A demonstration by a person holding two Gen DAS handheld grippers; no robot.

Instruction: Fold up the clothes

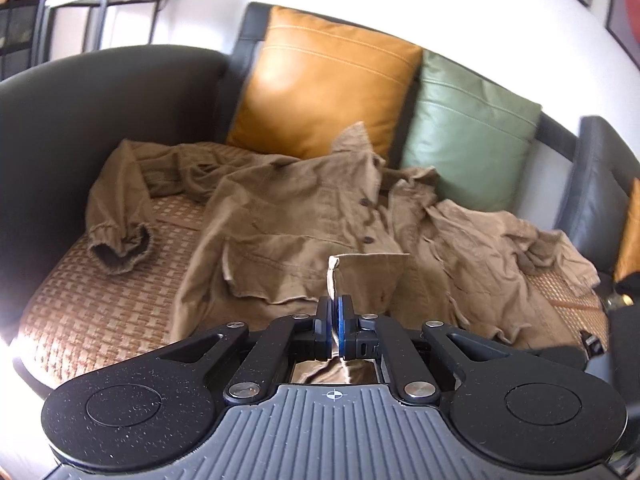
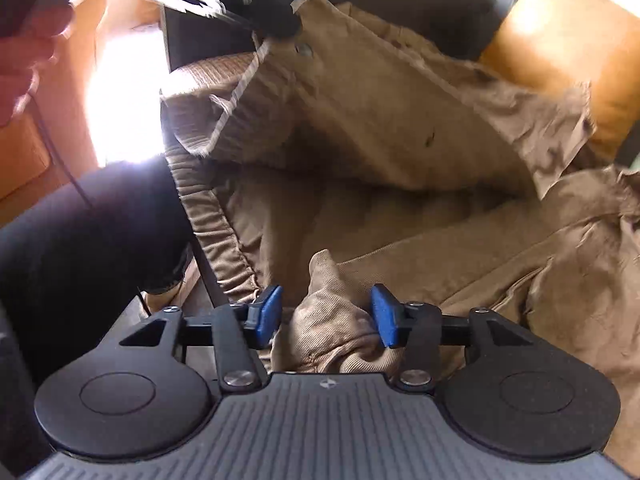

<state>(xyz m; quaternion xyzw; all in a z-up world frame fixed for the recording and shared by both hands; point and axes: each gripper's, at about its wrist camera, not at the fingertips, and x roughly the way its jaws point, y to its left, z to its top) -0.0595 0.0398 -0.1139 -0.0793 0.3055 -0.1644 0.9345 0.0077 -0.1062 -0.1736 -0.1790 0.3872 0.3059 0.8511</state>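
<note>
Jacket (image 1: pixel 288 220), tan and rumpled, lies spread over the sofa (image 1: pixel 100 92) seat below the orange cushion (image 1: pixel 324 80). I have my left gripper (image 1: pixel 335 322) pinched tight on its hem; my right gripper (image 2: pixel 326 316) gapes wide around a cloth bunch.

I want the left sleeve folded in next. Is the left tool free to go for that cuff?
Probably not yet: the left tool is shut on the jacket hem; the cuff itself lies uncovered.
</note>
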